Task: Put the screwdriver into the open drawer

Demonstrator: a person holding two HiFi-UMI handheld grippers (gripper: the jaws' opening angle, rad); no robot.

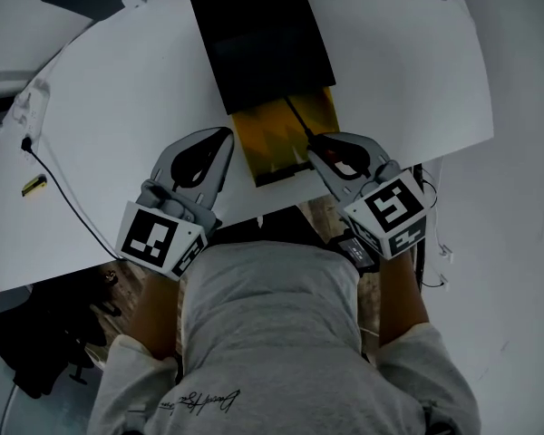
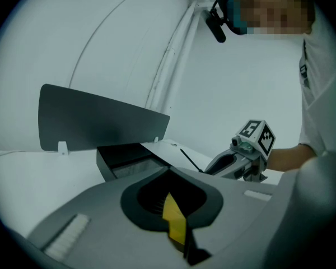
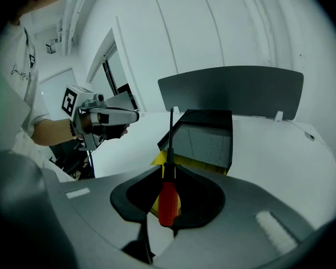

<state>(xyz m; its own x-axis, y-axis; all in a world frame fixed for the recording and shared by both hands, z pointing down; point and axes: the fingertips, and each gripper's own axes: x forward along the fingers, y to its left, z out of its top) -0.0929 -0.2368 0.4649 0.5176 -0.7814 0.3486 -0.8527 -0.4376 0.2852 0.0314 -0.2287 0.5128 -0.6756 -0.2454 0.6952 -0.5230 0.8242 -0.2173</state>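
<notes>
Jaws of right gripper (image 3: pixel 169 167) clamped the red-handled screwdriver (image 3: pixel 167 202), shaft aimed over open drawer (image 1: pixel 274 141) on counter (image 1: pixel 118 107). Left gripper (image 2: pixel 168 172) jaws were closed, empty, beside the drawer.

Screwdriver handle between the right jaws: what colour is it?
The screwdriver handle is red, with a dark shaft; clearest in the right gripper view.

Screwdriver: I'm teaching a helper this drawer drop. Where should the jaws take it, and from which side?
Take the screwdriver by its red handle, coming from the butt end, as the right gripper does. The handle is the thick part, and the thin shaft then points ahead toward the open drawer.
</notes>
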